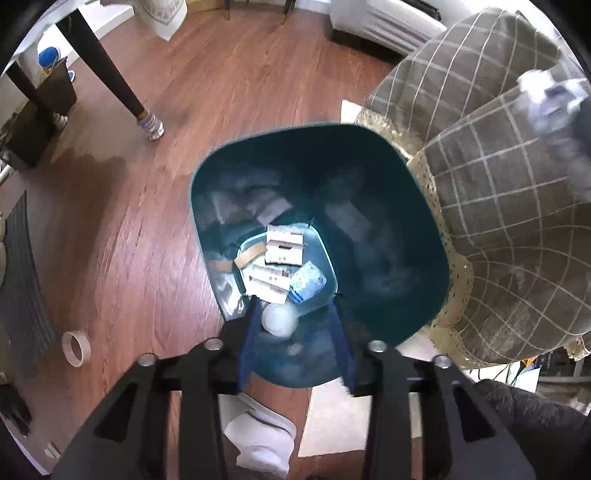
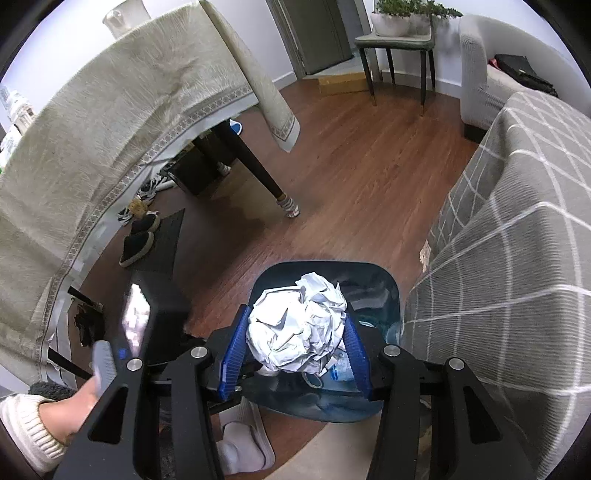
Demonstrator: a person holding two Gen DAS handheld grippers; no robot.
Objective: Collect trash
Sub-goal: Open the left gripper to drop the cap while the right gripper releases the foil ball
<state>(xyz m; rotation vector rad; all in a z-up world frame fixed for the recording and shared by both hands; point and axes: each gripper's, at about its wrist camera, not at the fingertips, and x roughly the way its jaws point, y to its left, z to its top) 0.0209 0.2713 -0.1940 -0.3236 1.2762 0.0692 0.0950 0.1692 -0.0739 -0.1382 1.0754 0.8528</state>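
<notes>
Right gripper (image 2: 295,328) clamped on a crumpled paper ball (image 2: 299,325), lower centre of frame, above the teal bin (image 2: 384,291). Left gripper (image 1: 295,317) spread open over that bin (image 1: 406,206), a small white ball (image 1: 279,319) between its 2 blue fingers (image 1: 249,339); boxes (image 1: 284,245) at the bottom.

A reddish-brown wood plank floor (image 2: 354,177) runs through the room. At its left, a cream fringed cloth (image 2: 110,140) drapes a table on dark tapered legs (image 2: 255,162). A grey checked cover (image 2: 517,229) lies over furniture at the right. Near the far white wall stand a small dark-legged side table (image 2: 399,40) bearing potted plants (image 2: 410,11), a pale sofa (image 2: 480,74) and a grey door (image 2: 317,33).
</notes>
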